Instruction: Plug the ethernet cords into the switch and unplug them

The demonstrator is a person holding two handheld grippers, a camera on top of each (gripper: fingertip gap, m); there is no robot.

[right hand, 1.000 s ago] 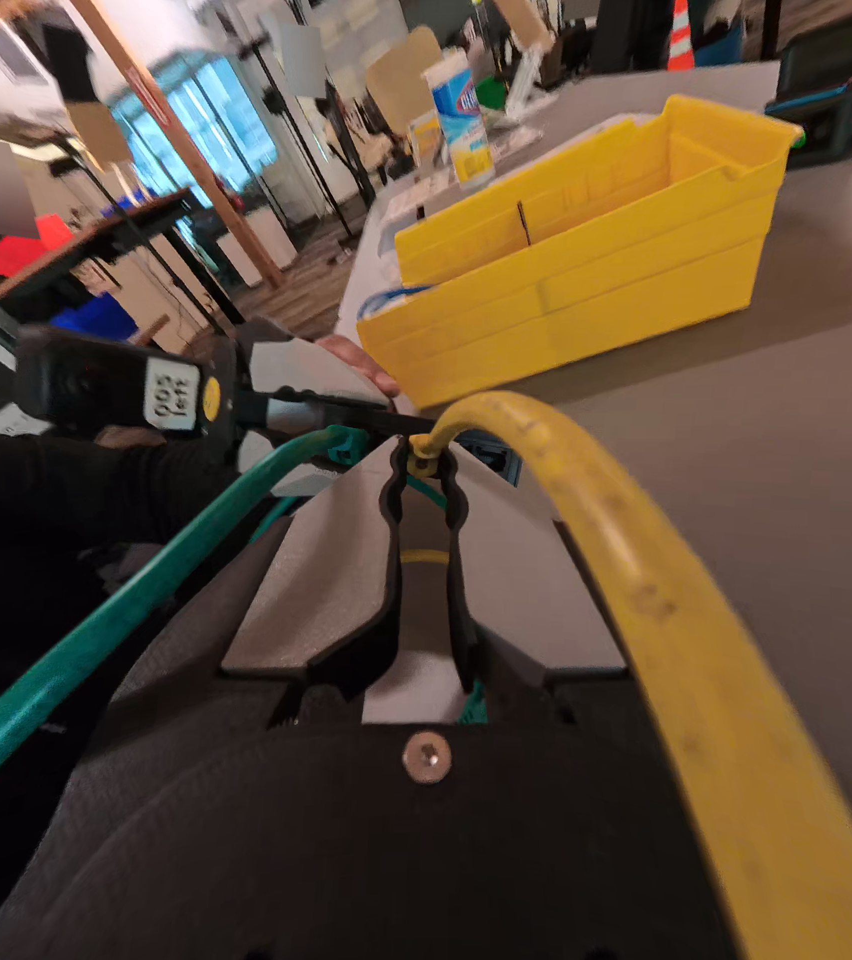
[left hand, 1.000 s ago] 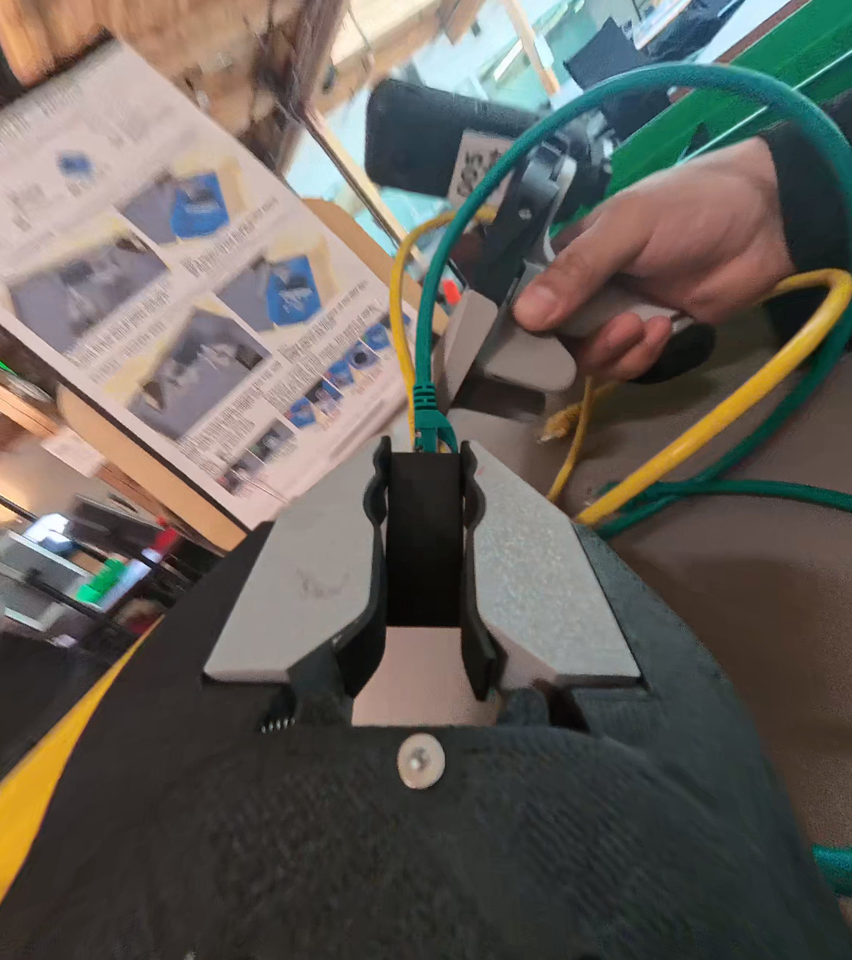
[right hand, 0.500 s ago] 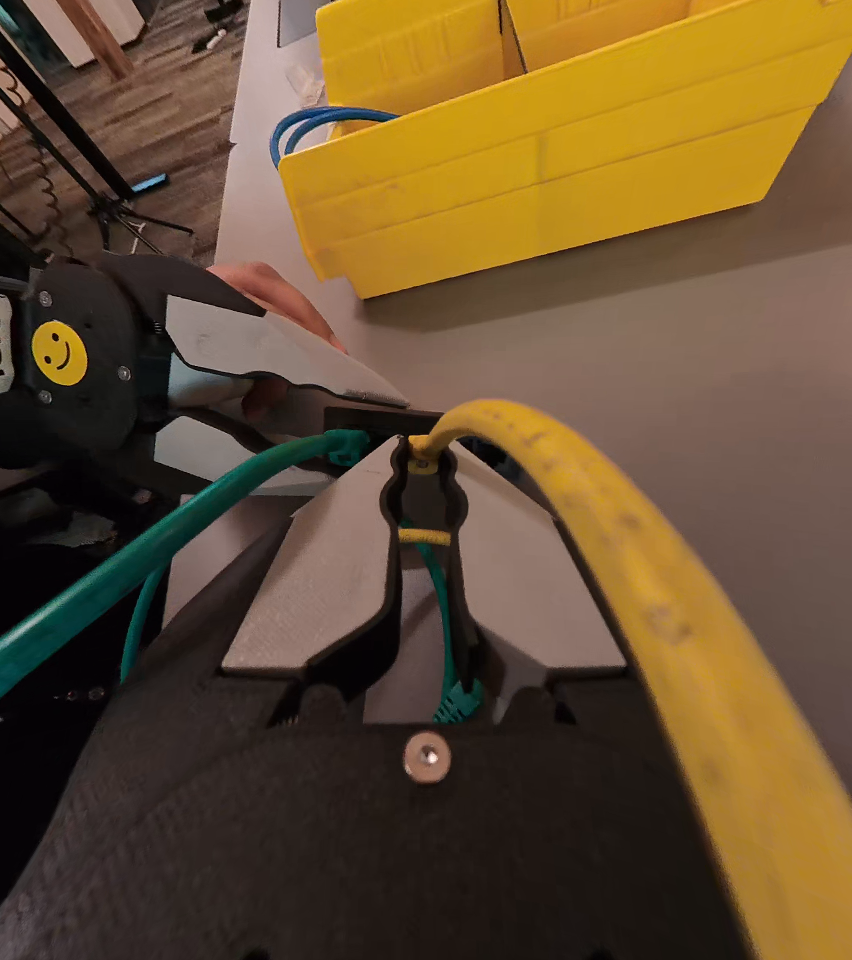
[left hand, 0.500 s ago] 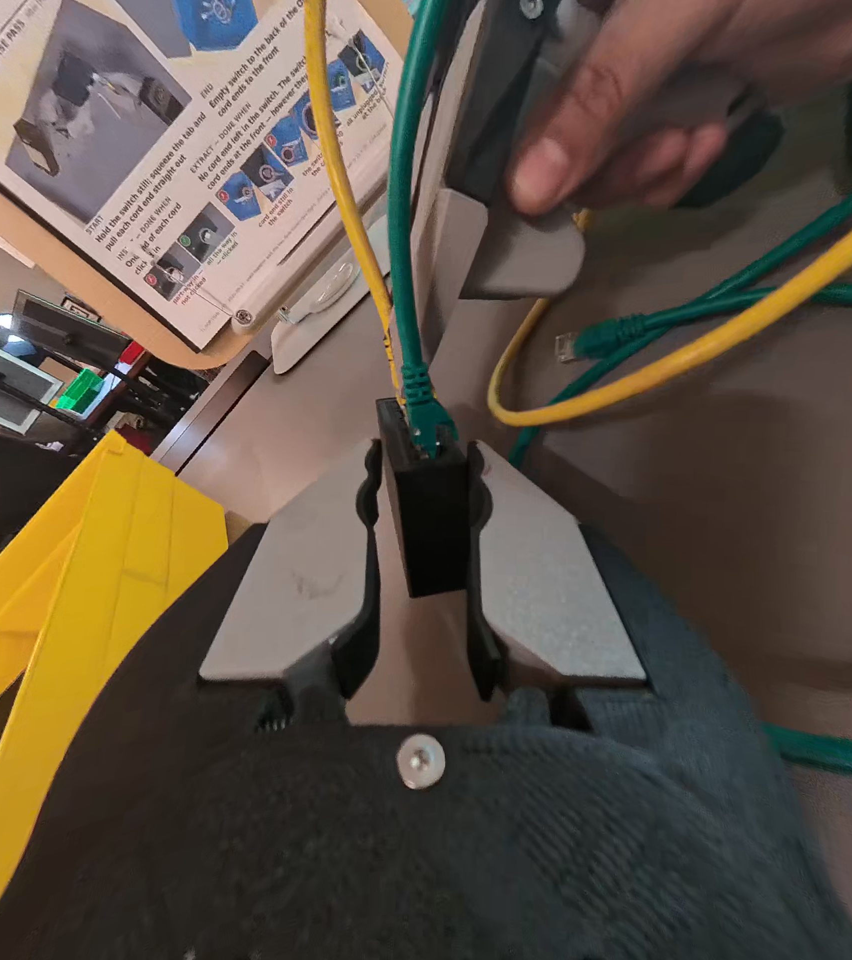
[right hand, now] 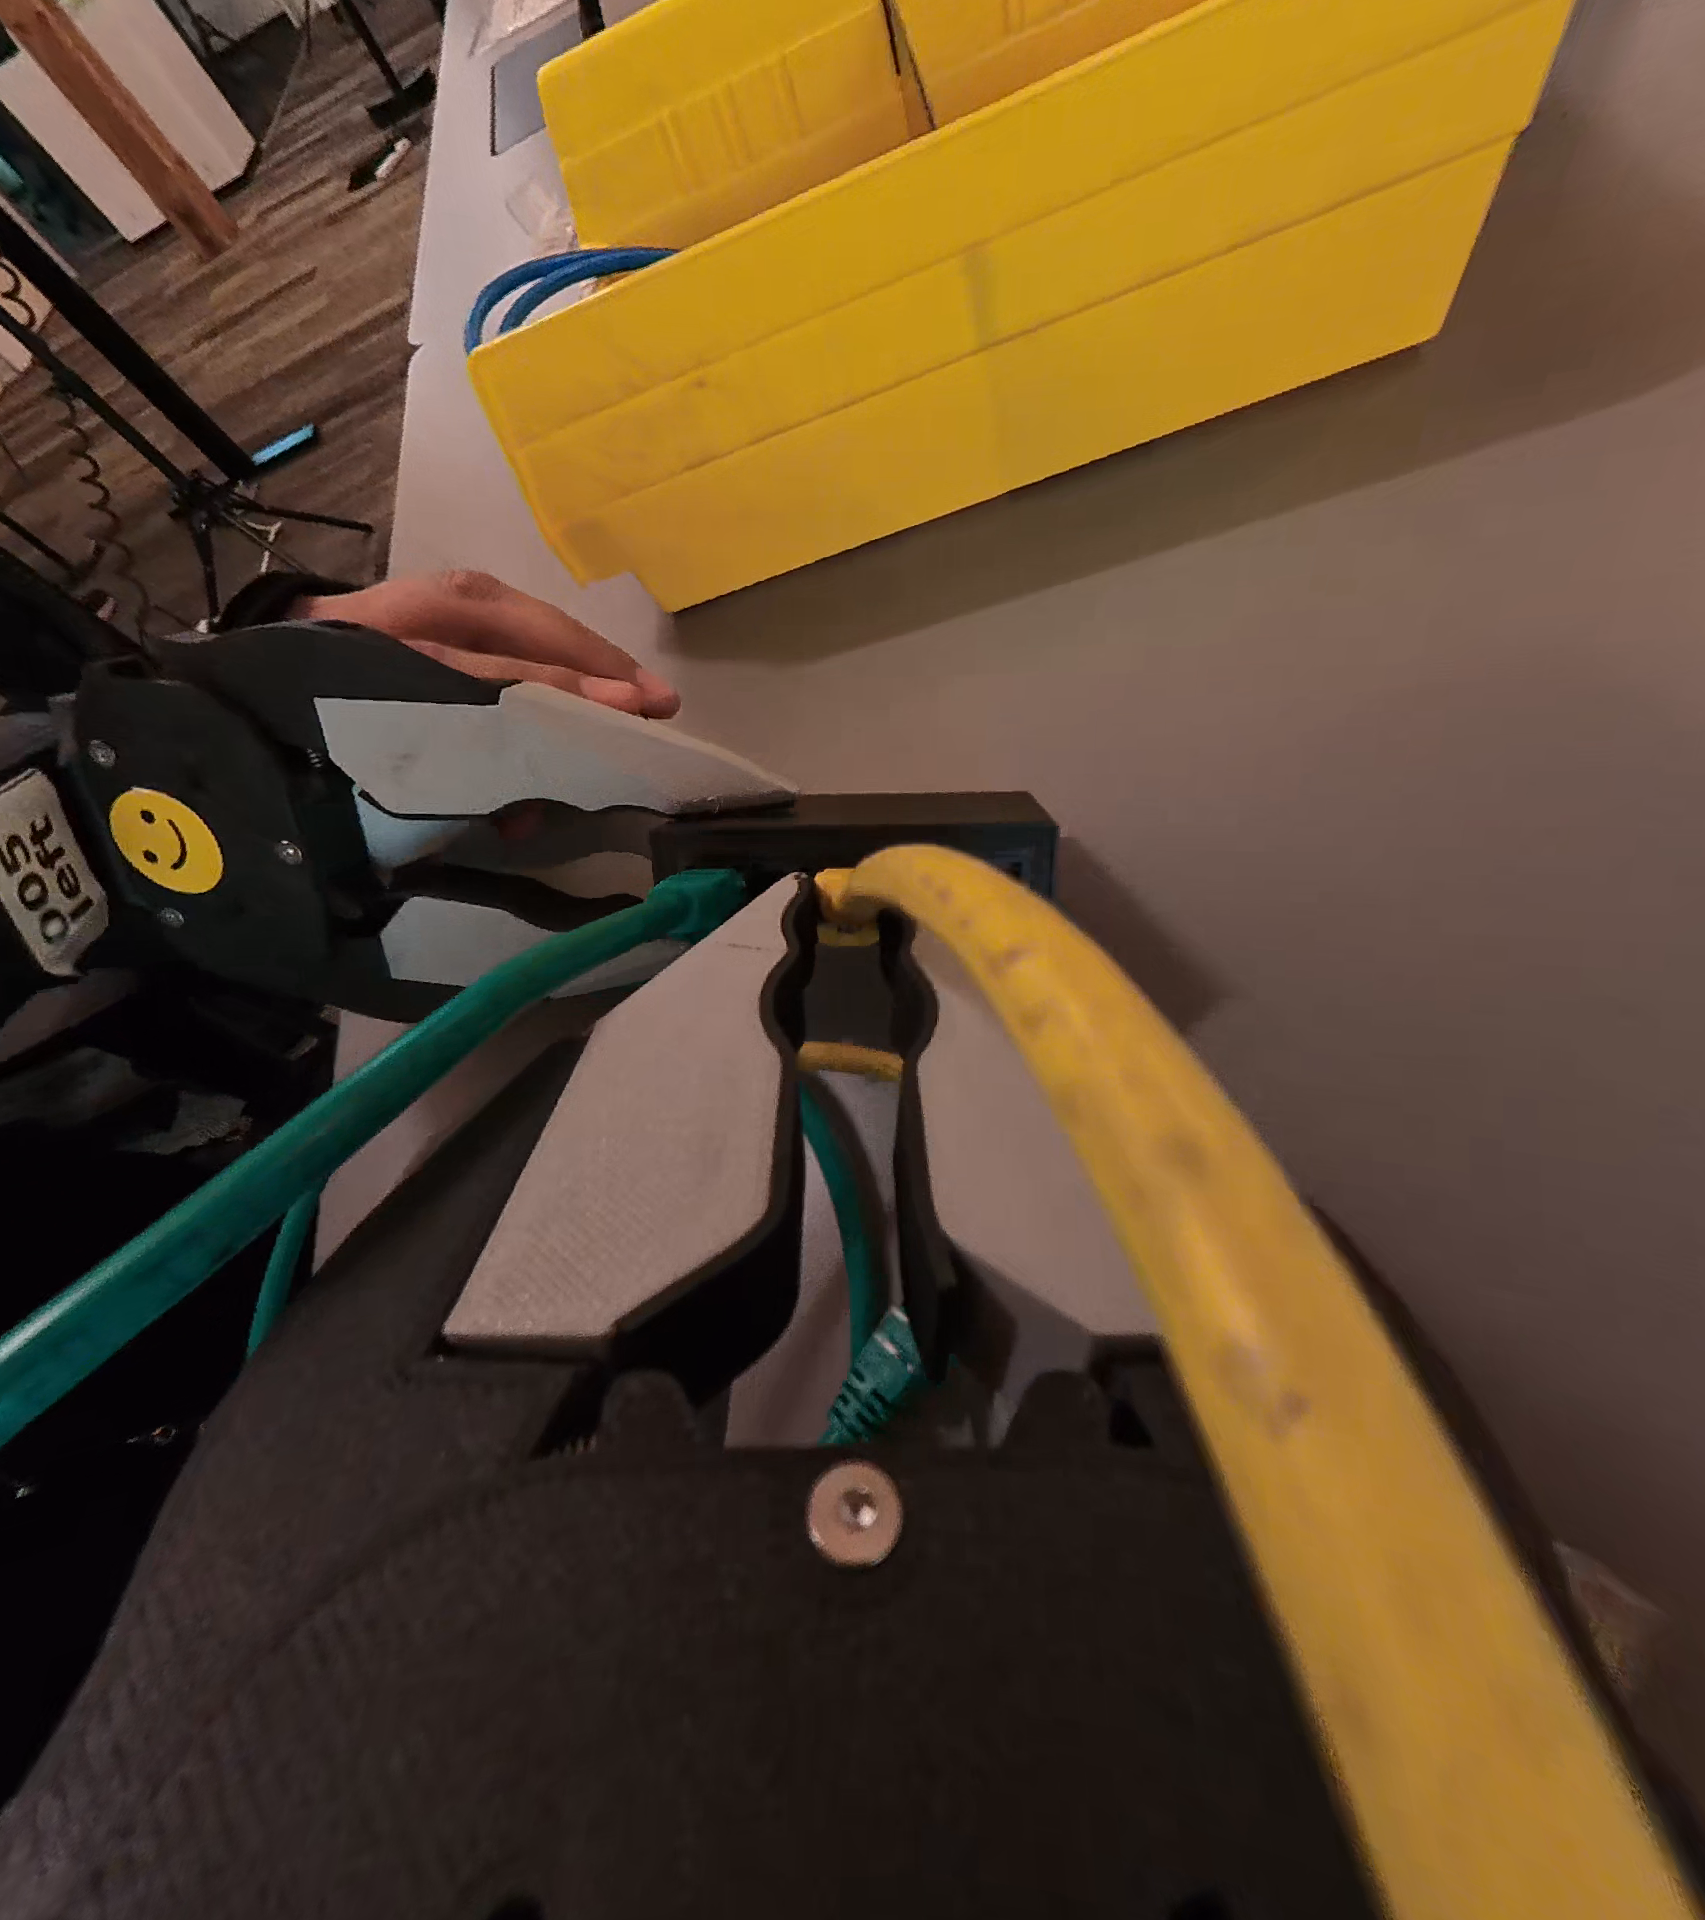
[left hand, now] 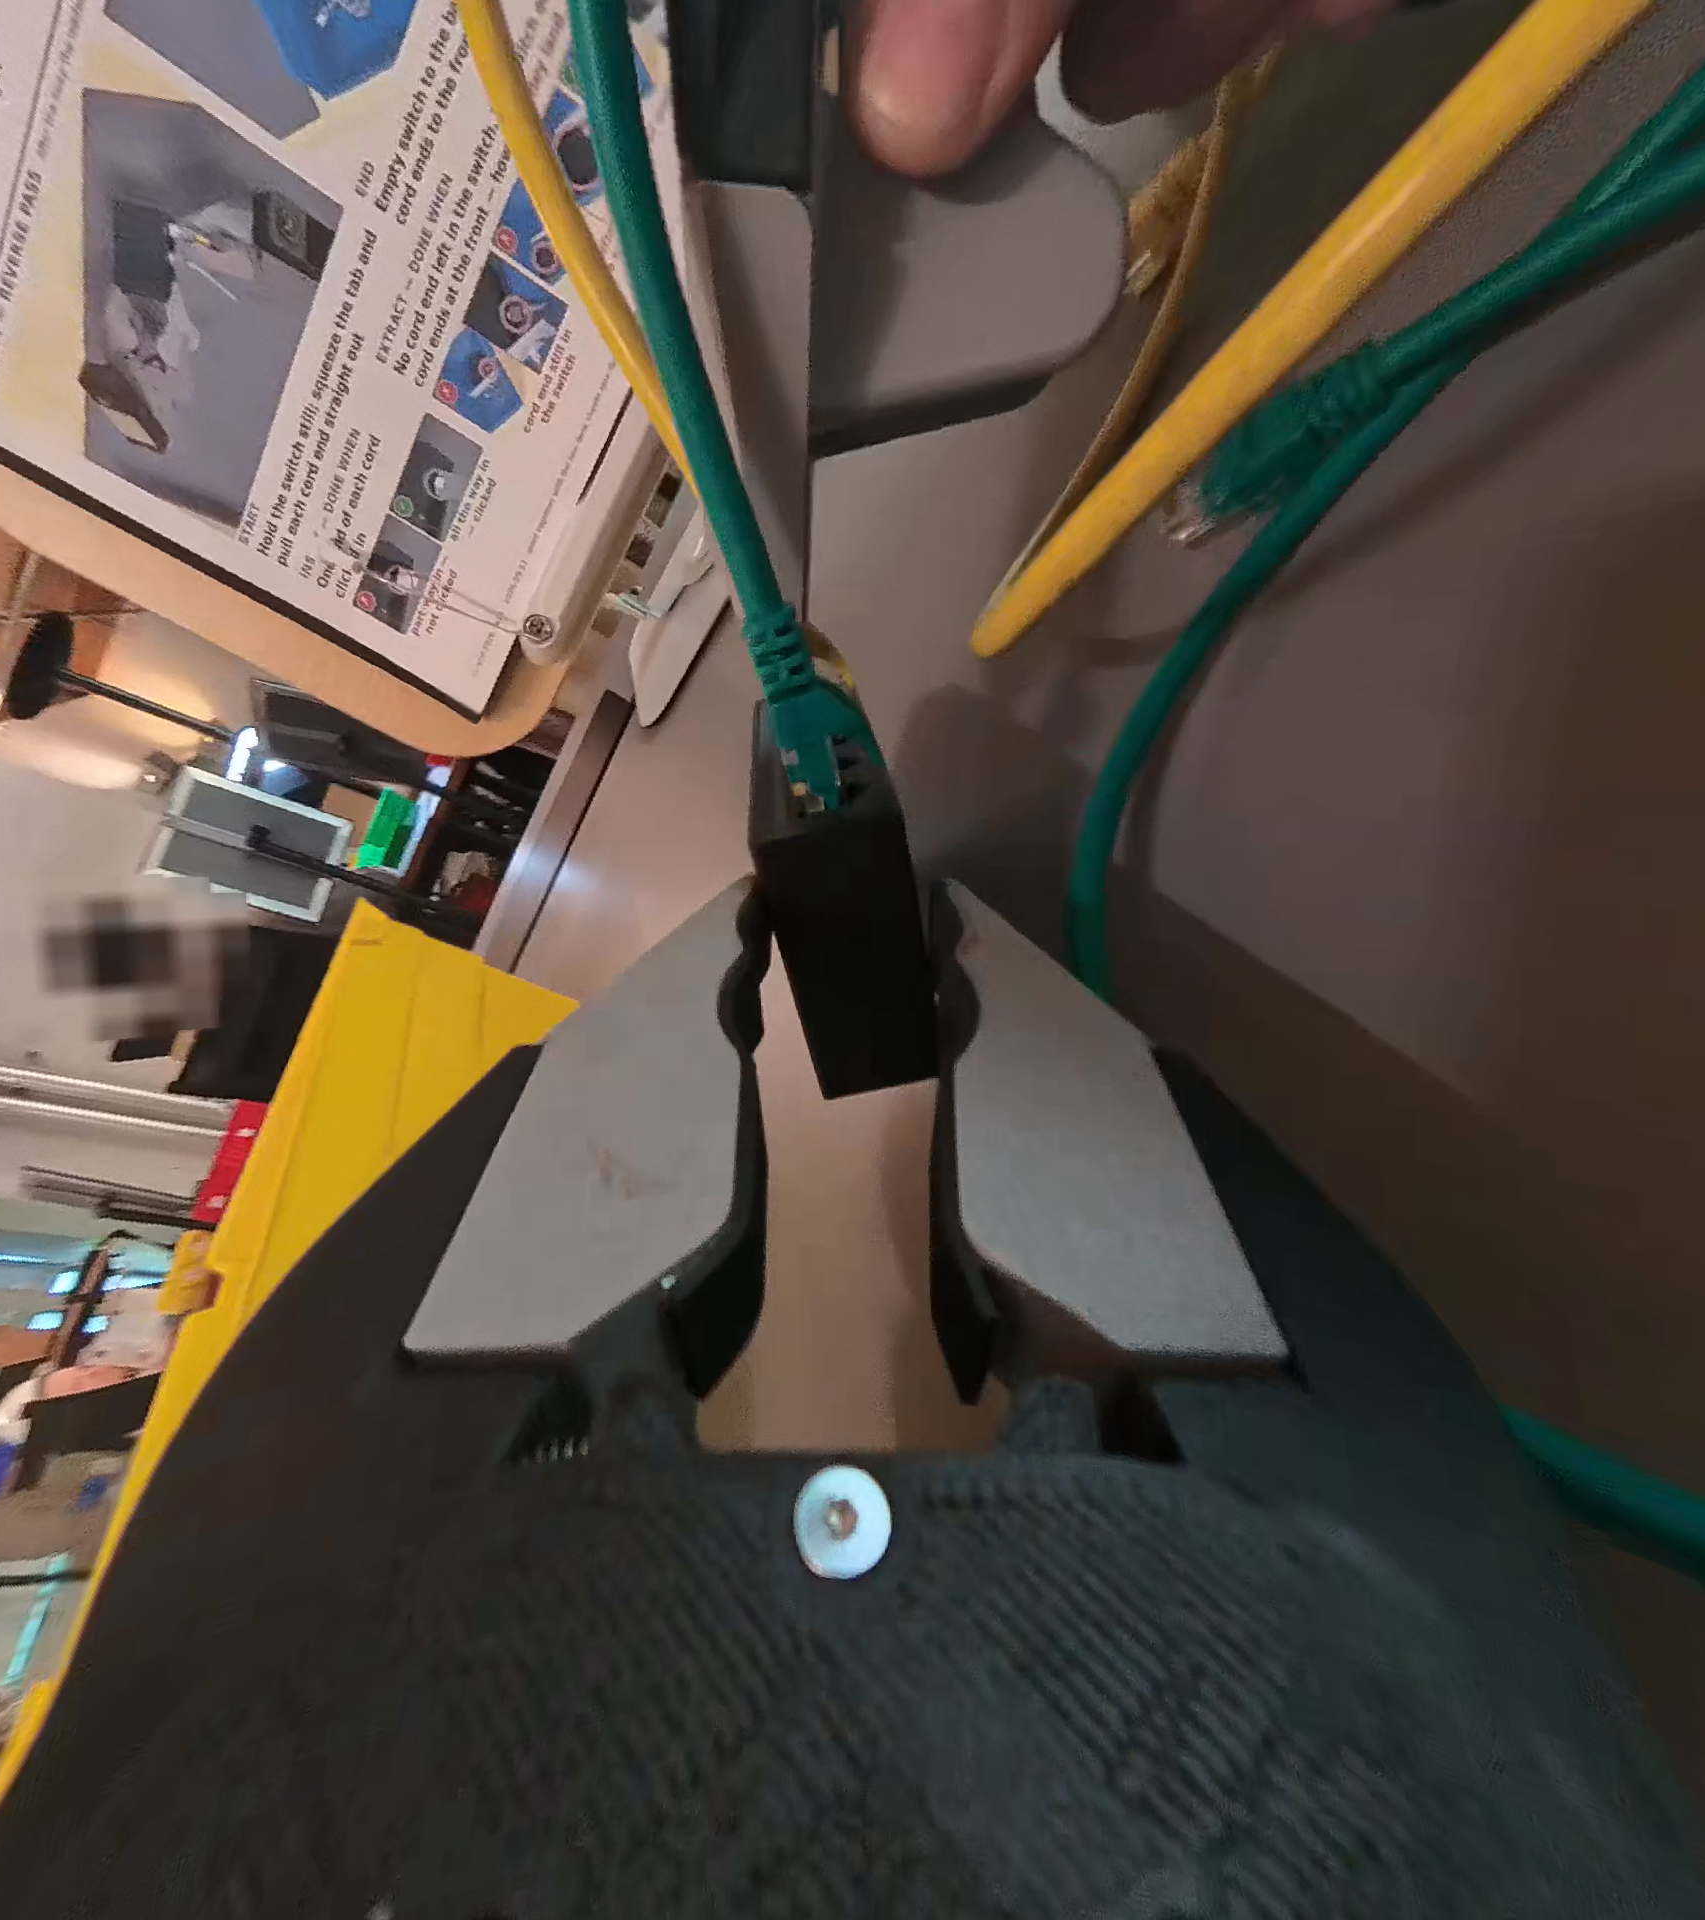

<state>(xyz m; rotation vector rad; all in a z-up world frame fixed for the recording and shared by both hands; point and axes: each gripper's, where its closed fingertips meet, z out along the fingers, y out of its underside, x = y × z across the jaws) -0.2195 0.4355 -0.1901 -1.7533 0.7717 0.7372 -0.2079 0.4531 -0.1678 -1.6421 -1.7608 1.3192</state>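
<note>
left gripper (left hand: 843, 925): we clamp the black switch (left hand: 843, 935) just over the table (left hand: 1450, 831) | right gripper (right hand: 843, 914): we pinch the yellow cord (right hand: 1139, 1143) plug at a port | green cord (left hand: 713, 416): plugged in

Matt black plastic switch (left hand: 843, 940), glossy yellow plastic bin (right hand: 983, 343), smooth matt grey tabletop (right hand: 1399, 779).

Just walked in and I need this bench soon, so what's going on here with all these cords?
A person is working two handheld grippers. The left gripper is clamped on a small black switch, which has a green cord plugged into it. The right gripper pinches the end of a yellow cord right at the switch's ports; whether it is seated cannot be told. A yellow bin sits nearby on the table.
</note>
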